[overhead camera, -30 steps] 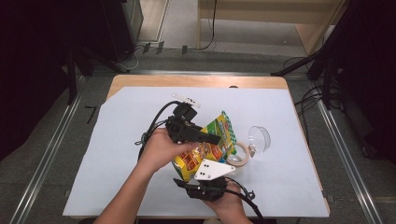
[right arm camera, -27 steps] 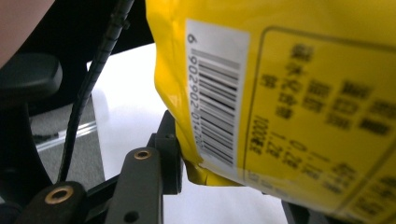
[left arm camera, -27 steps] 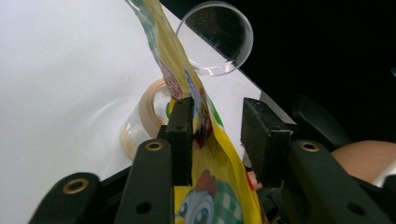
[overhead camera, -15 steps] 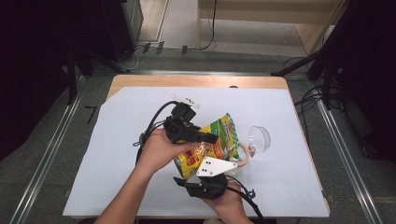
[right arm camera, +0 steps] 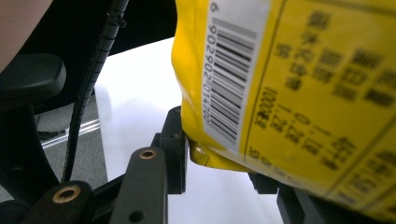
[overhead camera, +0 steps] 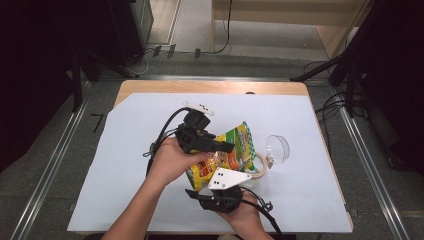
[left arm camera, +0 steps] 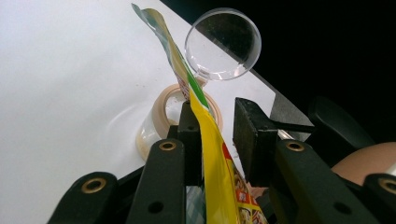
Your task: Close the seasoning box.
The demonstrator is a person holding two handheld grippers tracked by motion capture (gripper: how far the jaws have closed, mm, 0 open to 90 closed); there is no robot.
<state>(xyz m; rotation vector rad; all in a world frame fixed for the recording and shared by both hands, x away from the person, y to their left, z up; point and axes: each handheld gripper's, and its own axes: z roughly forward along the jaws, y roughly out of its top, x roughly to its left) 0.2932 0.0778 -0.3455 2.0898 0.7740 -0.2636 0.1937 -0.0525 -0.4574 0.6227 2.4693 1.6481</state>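
While both hands work over the white sheet [overhead camera: 125,165] that covers the table, a yellow and green snack bag [overhead camera: 231,150] is held up between the two grippers, lifted clear of the surface near the middle of the table. The left gripper [overhead camera: 224,148] reaches across the bag's upper part from the person's left. In the left gripper view, the bag's thin edge [left arm camera: 205,121] runs upward between the jaws, lying against the left-hand jaw while the other jaw stands off from it with a visible gap, so the claw is apart. The right gripper [overhead camera: 220,192], with its grey three-cornered plate on top, sits at the bag's lower end, close to the person. In the right gripper view, the bag's printed back with its barcode [right arm camera: 233,84] hangs just over the jaws. One jaw touches the bag's bottom corner, and the other is mostly hidden behind the bag, so whether this claw is clamped cannot be told. A roll of tape [overhead camera: 257,167] lies on the sheet just beside the bag, and a clear plastic cup [overhead camera: 277,147] lies on its side close to the tape.
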